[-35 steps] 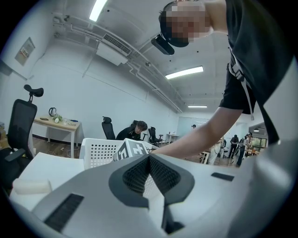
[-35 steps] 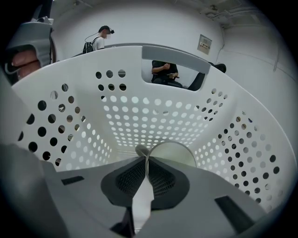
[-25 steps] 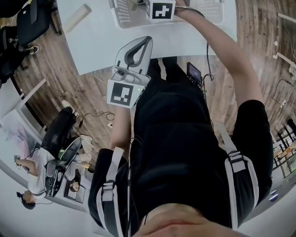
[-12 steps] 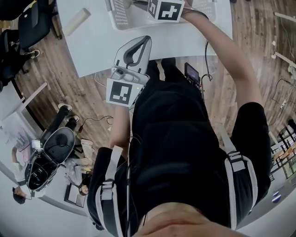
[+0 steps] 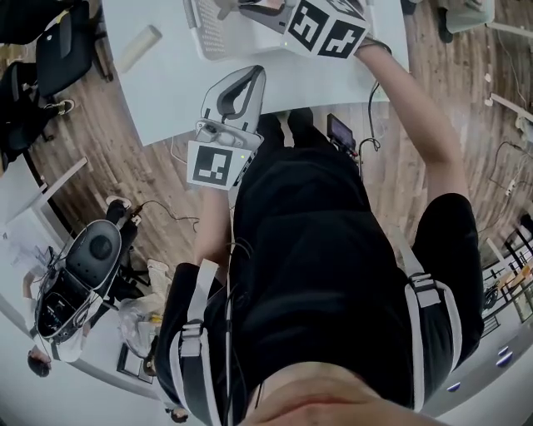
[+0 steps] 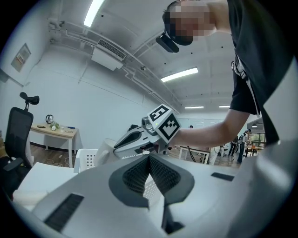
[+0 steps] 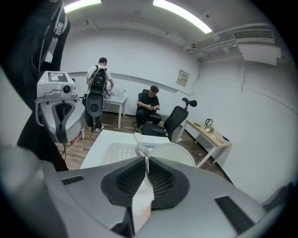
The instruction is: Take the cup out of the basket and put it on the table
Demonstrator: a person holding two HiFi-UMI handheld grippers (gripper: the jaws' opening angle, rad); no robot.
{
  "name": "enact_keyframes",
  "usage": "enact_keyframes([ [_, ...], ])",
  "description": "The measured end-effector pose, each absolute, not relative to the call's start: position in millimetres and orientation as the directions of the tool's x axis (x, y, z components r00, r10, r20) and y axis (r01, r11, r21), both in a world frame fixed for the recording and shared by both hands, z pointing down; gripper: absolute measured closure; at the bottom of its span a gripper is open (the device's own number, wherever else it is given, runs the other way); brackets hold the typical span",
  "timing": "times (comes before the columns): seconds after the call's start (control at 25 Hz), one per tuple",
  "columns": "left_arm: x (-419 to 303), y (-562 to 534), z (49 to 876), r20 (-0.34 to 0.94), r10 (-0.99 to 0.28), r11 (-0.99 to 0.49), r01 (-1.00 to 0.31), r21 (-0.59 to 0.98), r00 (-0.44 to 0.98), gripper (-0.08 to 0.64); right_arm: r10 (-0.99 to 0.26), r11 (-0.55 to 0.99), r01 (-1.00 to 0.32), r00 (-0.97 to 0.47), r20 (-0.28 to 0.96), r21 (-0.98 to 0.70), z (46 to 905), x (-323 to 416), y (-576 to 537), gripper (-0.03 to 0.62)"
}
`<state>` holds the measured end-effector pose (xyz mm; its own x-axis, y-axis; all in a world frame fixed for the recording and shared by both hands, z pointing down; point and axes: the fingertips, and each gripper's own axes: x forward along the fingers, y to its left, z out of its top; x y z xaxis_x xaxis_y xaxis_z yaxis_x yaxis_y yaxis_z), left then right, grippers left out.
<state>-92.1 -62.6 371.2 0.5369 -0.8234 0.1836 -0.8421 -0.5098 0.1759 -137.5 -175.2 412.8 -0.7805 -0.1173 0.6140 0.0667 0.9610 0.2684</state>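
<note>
My right gripper is shut on the wall of a white paper cup, whose round rim shows just past the jaws. Below it a white perforated basket stands on the white table. In the head view the right gripper reaches over the basket at the top edge; the cup is hidden there. In the left gripper view the cup hangs above the basket. My left gripper hovers shut and empty at the table's near edge.
A pale tube lies on the table's left part. A black office chair stands left of the table. Two people and another chair are beyond its far end. A small black device lies on the floor.
My right gripper has tilted and lifted over the basket, its marker cube now showing two faces. The left gripper has hardly moved. People at the lower left have shifted.
</note>
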Motion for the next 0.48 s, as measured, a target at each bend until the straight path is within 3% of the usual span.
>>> enact_keyframes([
  [0.48, -83.2, -57.7, 354.1, 0.140, -0.826, -0.529, -0.836, 0.143, 0.547, 0.538, -0.185, 0.961, -0.066, -0.874, 0.450, 0.267, 334.2, -95.1, -131.9, 0.555],
])
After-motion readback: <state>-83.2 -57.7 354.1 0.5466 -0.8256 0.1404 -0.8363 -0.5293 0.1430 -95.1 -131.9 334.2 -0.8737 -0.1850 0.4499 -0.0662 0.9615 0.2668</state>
